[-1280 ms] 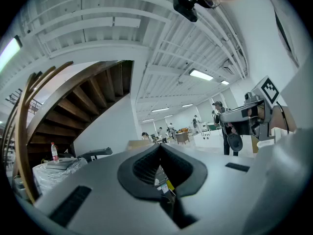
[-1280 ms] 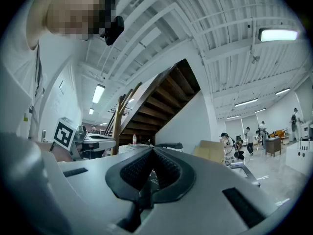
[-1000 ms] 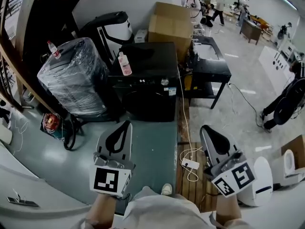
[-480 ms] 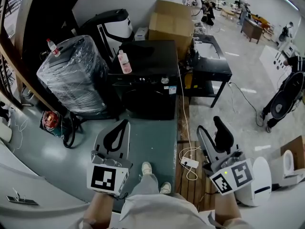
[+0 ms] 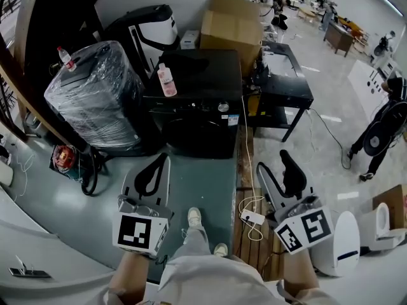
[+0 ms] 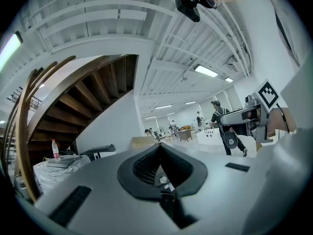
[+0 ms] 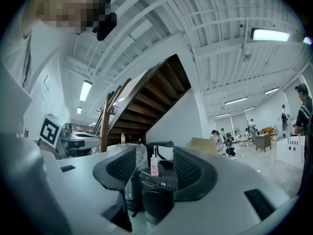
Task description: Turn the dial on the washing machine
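Observation:
The black washing machine (image 5: pixel 197 116) stands ahead on the floor, with its silver dial (image 5: pixel 222 107) on the front panel's right side. A pink bottle (image 5: pixel 166 81) stands on its lid. My left gripper (image 5: pixel 163 158) is held low, short of the machine, with its jaws shut and empty. My right gripper (image 5: pixel 273 162) hovers to the right, also short of the machine; its jaws are opening with nothing between them. The right gripper view frames the washing machine (image 7: pixel 155 199) and the pink bottle (image 7: pixel 154 165) between the spread jaws of that right gripper (image 7: pixel 154 153). In the left gripper view, the left gripper (image 6: pixel 159 146) has its tips together.
A plastic-wrapped appliance (image 5: pixel 95 94) stands left of the machine, a cardboard box (image 5: pixel 232 24) behind it and a black table (image 5: pixel 283 81) to its right. A power strip (image 5: pixel 253 218) and cable lie on a wooden pallet. My shoe (image 5: pixel 194 217) is on the green floor. A person (image 5: pixel 381 126) stands far right.
The right gripper's jaws have gone from shut to spread apart. I have stepped nearer the washing machine, one foot forward. The left gripper stays shut.

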The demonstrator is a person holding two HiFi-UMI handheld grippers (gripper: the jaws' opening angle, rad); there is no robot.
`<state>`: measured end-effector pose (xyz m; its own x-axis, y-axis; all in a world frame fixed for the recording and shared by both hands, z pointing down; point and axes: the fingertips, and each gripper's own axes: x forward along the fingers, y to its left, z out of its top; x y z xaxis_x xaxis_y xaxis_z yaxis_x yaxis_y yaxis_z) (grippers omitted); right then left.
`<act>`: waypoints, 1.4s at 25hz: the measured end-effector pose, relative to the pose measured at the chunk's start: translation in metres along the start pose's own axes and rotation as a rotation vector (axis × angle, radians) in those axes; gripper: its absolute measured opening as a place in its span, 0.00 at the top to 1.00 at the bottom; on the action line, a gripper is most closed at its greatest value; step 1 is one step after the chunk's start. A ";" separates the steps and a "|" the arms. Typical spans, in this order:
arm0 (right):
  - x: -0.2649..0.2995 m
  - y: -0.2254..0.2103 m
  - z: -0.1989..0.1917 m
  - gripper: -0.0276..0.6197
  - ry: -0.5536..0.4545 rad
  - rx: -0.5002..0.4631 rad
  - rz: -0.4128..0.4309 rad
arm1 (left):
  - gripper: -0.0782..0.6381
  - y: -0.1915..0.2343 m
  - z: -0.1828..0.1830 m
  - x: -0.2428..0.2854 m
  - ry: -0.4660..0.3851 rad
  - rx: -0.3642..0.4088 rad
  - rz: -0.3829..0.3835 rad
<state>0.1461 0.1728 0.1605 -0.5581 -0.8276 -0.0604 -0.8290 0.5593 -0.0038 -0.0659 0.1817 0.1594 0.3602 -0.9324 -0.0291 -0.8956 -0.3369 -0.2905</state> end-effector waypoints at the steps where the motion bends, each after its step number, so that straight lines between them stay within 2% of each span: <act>1: 0.009 -0.002 -0.003 0.57 0.005 0.001 -0.002 | 0.86 0.005 -0.005 0.006 0.005 -0.002 0.000; 9: 0.096 -0.027 -0.043 0.57 0.079 0.011 -0.044 | 0.86 0.052 -0.050 0.072 0.048 -0.033 -0.012; 20: 0.225 -0.070 -0.113 0.57 0.162 0.018 -0.209 | 0.86 0.111 -0.135 0.173 0.124 -0.077 -0.111; 28: 0.291 -0.091 -0.168 0.57 0.216 0.013 -0.253 | 0.86 0.130 -0.174 0.226 0.099 -0.086 -0.160; 30: 0.303 -0.099 -0.183 0.57 0.215 0.022 -0.255 | 0.86 0.133 -0.179 0.236 0.093 -0.102 -0.155; 35: 0.324 -0.123 -0.220 0.57 0.238 0.009 -0.268 | 0.87 0.131 -0.194 0.257 0.084 -0.082 -0.130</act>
<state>0.0596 -0.1748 0.3614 -0.3149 -0.9323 0.1781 -0.9472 0.3206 0.0032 -0.1413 -0.1279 0.2995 0.4540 -0.8870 0.0847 -0.8627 -0.4613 -0.2070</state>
